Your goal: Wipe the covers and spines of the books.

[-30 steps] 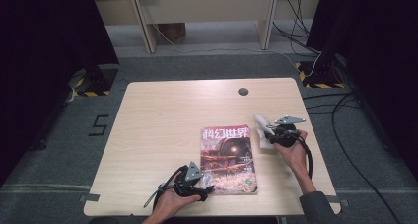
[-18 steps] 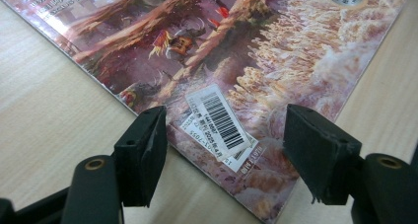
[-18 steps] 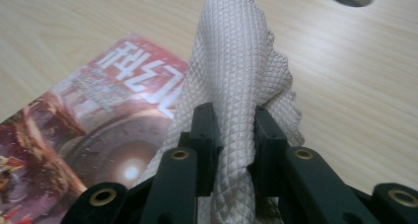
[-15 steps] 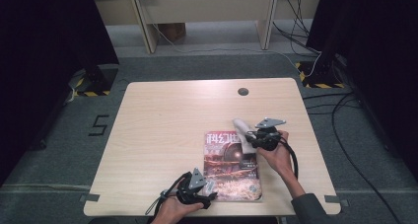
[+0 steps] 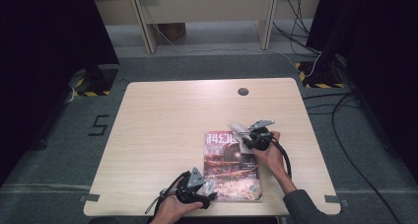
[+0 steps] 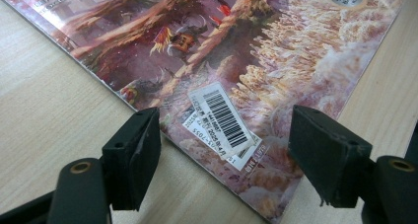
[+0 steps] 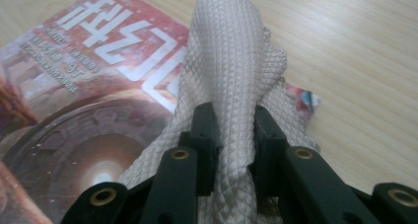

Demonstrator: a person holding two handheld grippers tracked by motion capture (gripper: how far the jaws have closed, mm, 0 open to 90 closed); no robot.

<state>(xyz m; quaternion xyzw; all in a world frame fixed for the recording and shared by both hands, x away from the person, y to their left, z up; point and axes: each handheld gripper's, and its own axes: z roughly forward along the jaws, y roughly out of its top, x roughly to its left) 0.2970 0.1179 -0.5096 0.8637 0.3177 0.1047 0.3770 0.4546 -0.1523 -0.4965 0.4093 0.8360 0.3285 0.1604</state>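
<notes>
White cloth (image 7: 231,76) lengthwise between tongs (image 7: 235,135)

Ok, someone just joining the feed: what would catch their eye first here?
The colourful magazine lying near the front edge of the pale wooden table. Next, the white waffle-weave cloth pinched in the right gripper over the magazine's top right corner, while the left gripper stands open around its barcoded bottom left corner.

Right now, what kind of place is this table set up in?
Probably a lab or recording room: a bare wooden table on grey carpet, black curtains on both sides, and cables trailing over the floor.
</notes>
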